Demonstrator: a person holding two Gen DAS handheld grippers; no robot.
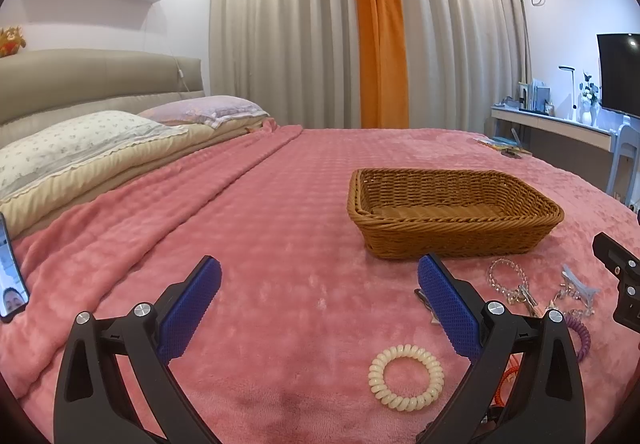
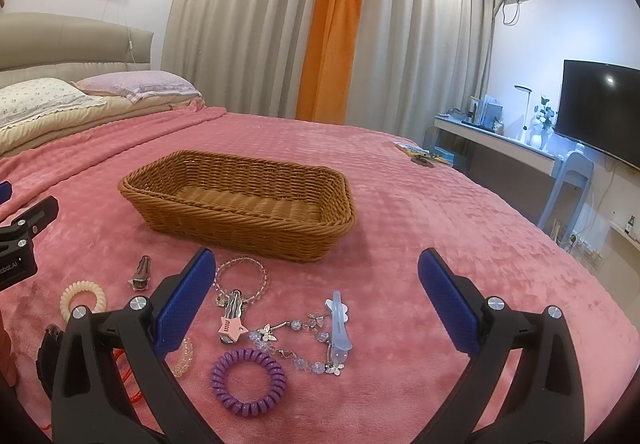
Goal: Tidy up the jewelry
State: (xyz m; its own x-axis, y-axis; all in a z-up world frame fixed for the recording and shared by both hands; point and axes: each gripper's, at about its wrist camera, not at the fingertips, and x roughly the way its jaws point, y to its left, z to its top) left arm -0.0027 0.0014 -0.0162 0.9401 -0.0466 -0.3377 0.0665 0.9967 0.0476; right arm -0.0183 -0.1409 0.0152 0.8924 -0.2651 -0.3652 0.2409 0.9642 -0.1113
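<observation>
An empty wicker basket (image 1: 452, 211) (image 2: 240, 199) sits on the pink bed. In front of it lies jewelry: a cream coil hair tie (image 1: 406, 376) (image 2: 83, 300), a purple coil tie (image 2: 248, 380) (image 1: 580, 340), a clear bead bracelet (image 2: 240, 280) (image 1: 506, 276), a butterfly chain bracelet (image 2: 296, 344), a pale blue clip (image 2: 338, 324) (image 1: 582, 282), a pink star clip (image 2: 231, 318) and a metal clip (image 2: 141, 272). My left gripper (image 1: 320, 308) is open and empty, left of the pile. My right gripper (image 2: 316, 304) is open and empty above the pile.
The pink blanket (image 1: 260, 224) covers the bed, pillows (image 1: 80, 147) at the far left. A phone (image 1: 10, 276) stands at the left edge. A desk (image 2: 500, 147), TV (image 2: 600, 111) and blue chair (image 2: 568, 183) stand right of the bed. Small items (image 2: 420, 153) lie at the far bed edge.
</observation>
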